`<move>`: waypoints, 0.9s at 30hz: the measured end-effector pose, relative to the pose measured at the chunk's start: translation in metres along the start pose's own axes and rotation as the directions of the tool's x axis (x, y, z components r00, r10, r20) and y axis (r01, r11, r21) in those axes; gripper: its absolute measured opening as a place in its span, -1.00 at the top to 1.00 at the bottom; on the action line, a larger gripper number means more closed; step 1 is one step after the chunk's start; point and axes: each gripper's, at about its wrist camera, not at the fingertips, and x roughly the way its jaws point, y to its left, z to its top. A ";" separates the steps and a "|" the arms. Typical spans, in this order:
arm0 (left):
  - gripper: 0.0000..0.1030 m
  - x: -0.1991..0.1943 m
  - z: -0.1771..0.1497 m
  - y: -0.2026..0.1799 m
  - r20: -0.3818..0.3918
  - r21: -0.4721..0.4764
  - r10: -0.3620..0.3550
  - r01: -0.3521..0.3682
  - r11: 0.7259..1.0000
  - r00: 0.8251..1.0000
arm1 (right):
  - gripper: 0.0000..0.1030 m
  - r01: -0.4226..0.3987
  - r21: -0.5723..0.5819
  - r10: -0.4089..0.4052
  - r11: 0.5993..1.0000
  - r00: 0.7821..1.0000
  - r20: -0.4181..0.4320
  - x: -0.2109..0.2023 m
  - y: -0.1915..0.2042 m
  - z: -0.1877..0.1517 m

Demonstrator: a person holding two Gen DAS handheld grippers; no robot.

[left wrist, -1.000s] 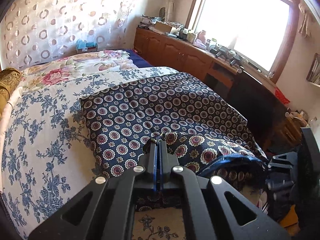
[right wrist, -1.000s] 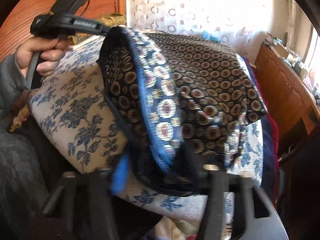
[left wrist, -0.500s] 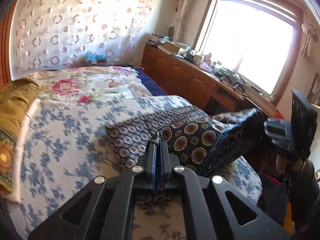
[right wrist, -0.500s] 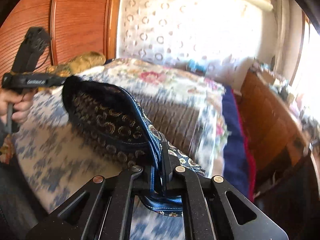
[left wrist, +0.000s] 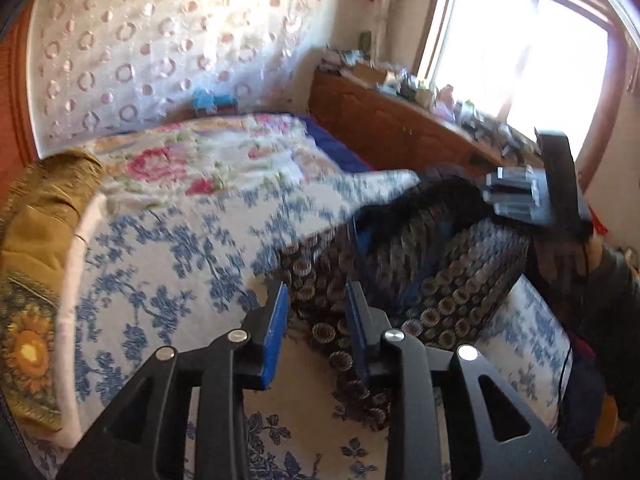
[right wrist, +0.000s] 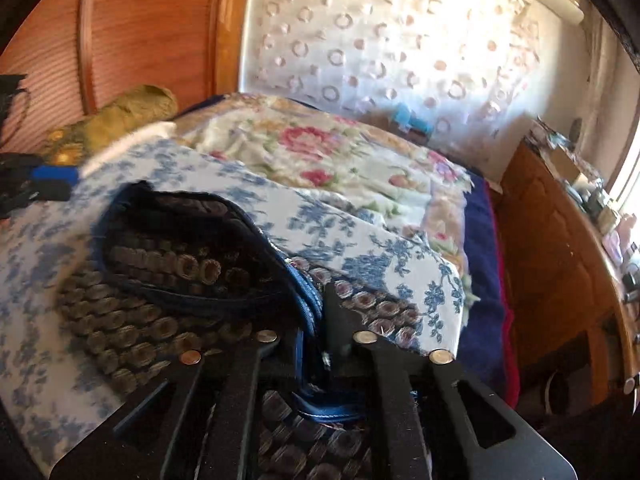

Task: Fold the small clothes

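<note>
Your left tongs [left wrist: 316,300] were opening, blue pads apart with nothing pinched — the dark patterned garment [left wrist: 452,280] just lay under and past the tips, not clamped. That garment was on the bed [left wrist: 168,248], bunched into a low heap on the blue-flowered cover, near the edge closest to you.

Your right tongs [right wrist: 318,320] were a different story. The jaws were narrow and starting to open, yet the garment's blue hem [right wrist: 310,312] was in the gap with the pads right against it, so I'd call that gripped. From that side you could see the cloth [right wrist: 168,276] doubled over on itself, its blue-edged rim curling up like a pocket, the rest spread flat on the cover toward the left.

In the left view your right tongs [left wrist: 516,196] showed up at the far end of the heap, blurred, hand [left wrist: 568,256] behind them.

Past the garment — a pink-flowered quilt [right wrist: 320,148], a gold pillow [left wrist: 44,208] at the wooden headboard [right wrist: 132,32], and a wooden cabinet [left wrist: 384,124] under the bright window [left wrist: 520,52].
</note>
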 end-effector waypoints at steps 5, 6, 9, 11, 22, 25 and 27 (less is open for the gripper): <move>0.47 0.031 -0.003 -0.008 -0.078 0.027 -0.038 0.040 0.999 0.996 | -0.06 0.081 0.117 -0.085 0.990 0.996 0.034 0.002 -0.031 0.014; 0.47 0.034 -0.001 -0.010 -0.084 0.032 -0.038 0.041 0.999 0.996 | -0.07 0.088 0.124 -0.094 0.988 0.995 0.040 0.000 -0.034 0.015; 0.47 0.047 0.009 -0.013 -0.089 0.045 -0.016 0.020 0.999 0.996 | -0.12 0.087 0.139 -0.095 0.986 0.994 0.057 -0.015 -0.046 0.012; 0.47 0.055 0.018 -0.011 -0.079 0.040 0.000 0.003 0.999 0.997 | -0.15 0.081 0.150 -0.091 0.985 0.994 0.062 -0.026 -0.052 0.006; 0.44 0.096 0.024 0.012 -0.150 -0.009 0.072 -0.074 0.997 0.986 | -0.42 0.001 0.252 0.021 0.968 0.996 -0.086 -0.008 -0.063 -0.044; 0.39 0.097 0.022 0.010 -0.143 0.010 0.080 -0.080 0.997 0.986 | -0.42 -0.006 0.283 0.037 0.959 0.994 -0.106 0.002 -0.066 -0.052; 0.36 0.098 0.021 0.008 -0.136 0.018 0.090 -0.088 0.996 0.987 | -0.43 -0.009 0.296 0.044 0.955 0.993 -0.110 0.007 -0.066 -0.054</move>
